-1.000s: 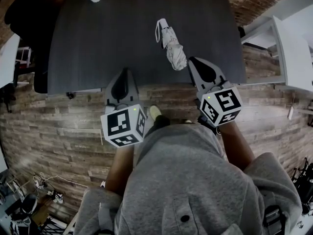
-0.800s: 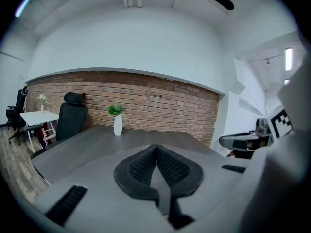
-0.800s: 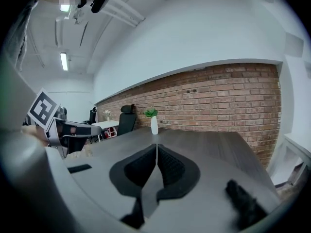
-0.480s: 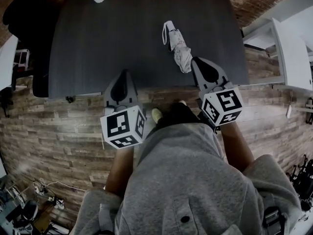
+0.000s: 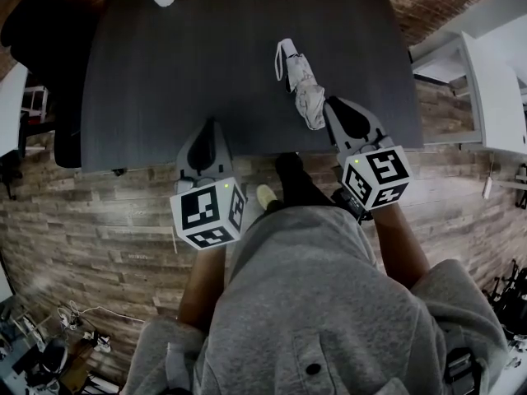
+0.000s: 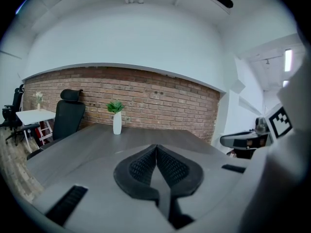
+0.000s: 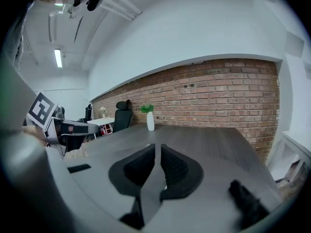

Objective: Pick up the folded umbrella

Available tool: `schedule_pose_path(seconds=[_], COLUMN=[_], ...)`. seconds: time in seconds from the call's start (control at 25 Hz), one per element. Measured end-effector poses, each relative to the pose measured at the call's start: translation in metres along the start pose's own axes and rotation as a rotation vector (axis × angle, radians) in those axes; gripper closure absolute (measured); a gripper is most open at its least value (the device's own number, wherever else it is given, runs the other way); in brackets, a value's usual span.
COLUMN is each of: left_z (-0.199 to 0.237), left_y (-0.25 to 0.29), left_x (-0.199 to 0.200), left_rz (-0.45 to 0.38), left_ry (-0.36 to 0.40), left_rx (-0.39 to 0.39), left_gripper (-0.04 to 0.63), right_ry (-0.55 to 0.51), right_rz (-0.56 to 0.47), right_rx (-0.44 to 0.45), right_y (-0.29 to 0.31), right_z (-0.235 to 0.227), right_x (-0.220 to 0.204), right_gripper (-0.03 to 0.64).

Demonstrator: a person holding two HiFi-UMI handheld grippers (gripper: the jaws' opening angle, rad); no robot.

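Dark table (image 5: pixel 206 72), me reaching over its near edge.
The folded umbrella (image 5: pixel 303 89) lies flat just beside my right gripper (image 5: pixel 333 104). It and my left gripper (image 5: pixel 212 123) are both pressed together and empty, since I judge I'm not lined up yet.

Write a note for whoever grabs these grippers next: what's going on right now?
Left gripper: shut, empty, over the near edge of the table.
Right gripper: shut, empty, its tip just to the right of the folded umbrella in the head view.
The umbrella lies on the table, near the front edge.
Done: nothing picked up yet.
Left to do: probably open the right jaws, close them on the umbrella, then lift.
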State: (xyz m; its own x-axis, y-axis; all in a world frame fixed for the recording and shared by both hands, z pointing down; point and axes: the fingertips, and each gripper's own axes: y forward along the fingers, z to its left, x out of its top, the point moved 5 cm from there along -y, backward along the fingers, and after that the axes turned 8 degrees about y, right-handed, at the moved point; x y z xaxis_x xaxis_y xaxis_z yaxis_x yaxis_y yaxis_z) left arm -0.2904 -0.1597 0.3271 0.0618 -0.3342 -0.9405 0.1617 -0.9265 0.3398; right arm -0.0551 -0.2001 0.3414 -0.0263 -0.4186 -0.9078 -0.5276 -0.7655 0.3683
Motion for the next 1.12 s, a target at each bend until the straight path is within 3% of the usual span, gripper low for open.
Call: schedule_pose_path(seconds=[0.32,0.44,0.6,1.12], left_z=[-0.010,-0.013,-0.017,-0.038], left_y=[0.031,0.043,0.059,0.095], left_x=[0.000,-0.001,-0.001,-0.012], left_rz=[0.039,0.056,0.073,0.152], left_ry=[0.007,0.005,0.006,0.007], left_rx=[-0.015,-0.021,-0.025,-0.062], left_gripper=[0.581,0.581,0.582,0.581], right_ry=[0.034,0.049,0.070,0.118], right_rz=[0.068,0.106,0.150,0.261], right_rx=[-0.004,0.009,0.007,0.020], right_y=[0.019,0.029,0.039,0.060], right_z=[-0.025,-0.033,-0.046,-0.073], right_x=[-0.010,-0.015,-0.026,-0.057], right_gripper=[0.579,0.494,0.453,0.442])
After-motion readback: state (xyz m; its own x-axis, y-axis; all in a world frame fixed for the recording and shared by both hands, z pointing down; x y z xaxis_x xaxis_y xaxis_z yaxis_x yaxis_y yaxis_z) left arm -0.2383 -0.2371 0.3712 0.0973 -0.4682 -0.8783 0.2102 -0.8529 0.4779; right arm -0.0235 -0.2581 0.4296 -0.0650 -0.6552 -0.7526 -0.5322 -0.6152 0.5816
